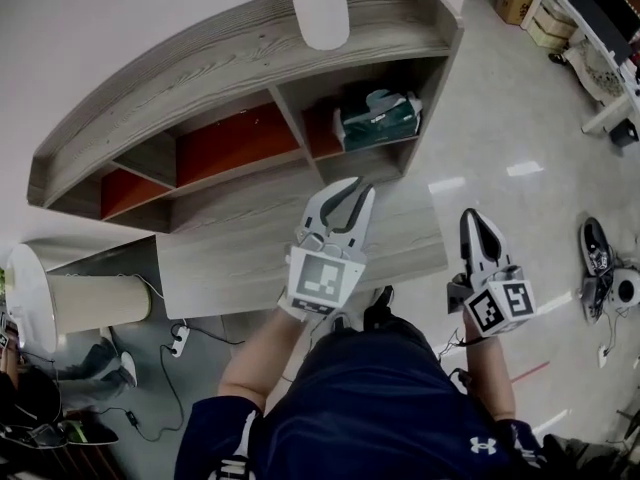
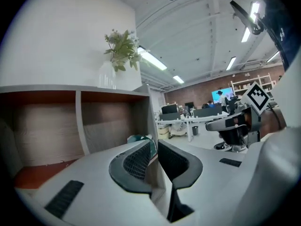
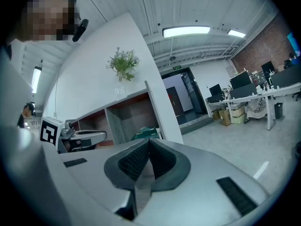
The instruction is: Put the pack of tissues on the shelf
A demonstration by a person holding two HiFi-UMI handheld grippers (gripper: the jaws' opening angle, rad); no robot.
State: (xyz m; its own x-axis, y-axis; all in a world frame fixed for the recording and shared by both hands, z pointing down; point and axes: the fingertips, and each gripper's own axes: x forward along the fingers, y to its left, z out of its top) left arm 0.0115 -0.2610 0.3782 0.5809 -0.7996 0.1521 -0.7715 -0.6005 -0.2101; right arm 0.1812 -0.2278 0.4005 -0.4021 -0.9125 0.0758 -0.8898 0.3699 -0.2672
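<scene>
Pack of tissues (image 1: pixel 378 118): green, lying in the rightmost compartment of the shelf (image 1: pixel 230 53)
Left claw (image 1: pixel 356 190): in front of the shelf, above its broad lowest ledge; jaws drawn almost together, only a slit left, nothing between them
Right claw (image 1: pixel 474 220): off the shelf's right end, above the floor (image 1: pixel 520 118); jaws together, empty
Vase (image 1: pixel 321 6): white, on top of the shelf
</scene>
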